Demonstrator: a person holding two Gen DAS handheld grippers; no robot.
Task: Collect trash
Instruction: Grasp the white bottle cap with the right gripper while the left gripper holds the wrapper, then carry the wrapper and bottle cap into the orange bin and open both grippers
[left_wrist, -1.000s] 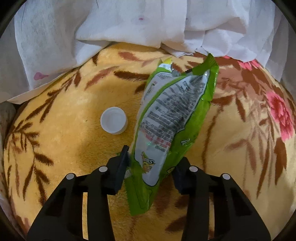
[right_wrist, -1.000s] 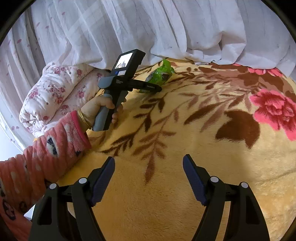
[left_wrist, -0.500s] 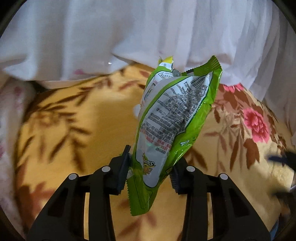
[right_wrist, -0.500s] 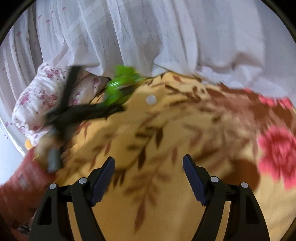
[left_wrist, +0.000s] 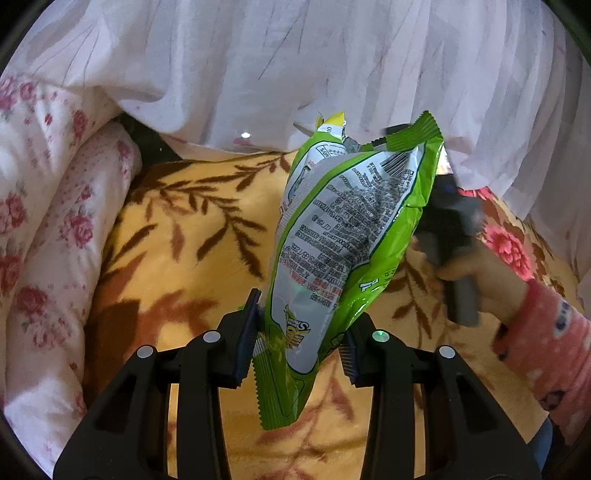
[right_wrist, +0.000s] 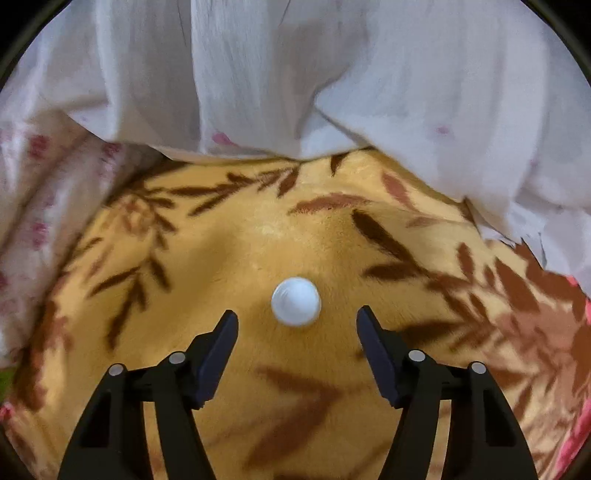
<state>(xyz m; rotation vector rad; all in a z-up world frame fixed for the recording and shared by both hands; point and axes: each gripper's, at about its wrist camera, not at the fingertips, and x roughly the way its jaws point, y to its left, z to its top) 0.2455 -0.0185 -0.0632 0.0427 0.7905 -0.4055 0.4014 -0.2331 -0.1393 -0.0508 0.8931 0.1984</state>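
Left wrist view: my left gripper (left_wrist: 301, 334) pinches the lower part of a green snack bag (left_wrist: 347, 236), pads pressed on both its sides. Bag stands upright, lifted clear of the yellow leaf-pattern blanket (left_wrist: 192, 236), torn top toward the far white sheet (left_wrist: 295, 66). Floral quilt (left_wrist: 48, 221) lies at left. At right, partly behind the bag, my right hand (left_wrist: 476, 273) in a pink sleeve (left_wrist: 546, 343) grips the other tool's handle; blurred.

Right wrist view: my right gripper (right_wrist: 297, 321) hangs over the blanket (right_wrist: 221, 251), jaws closing, pads not touching anything. White bottle cap (right_wrist: 295, 301) lies flat on the blanket just beyond the fingertips, centred on the gap between them. White sheet (right_wrist: 295, 74) bunched on the far side.
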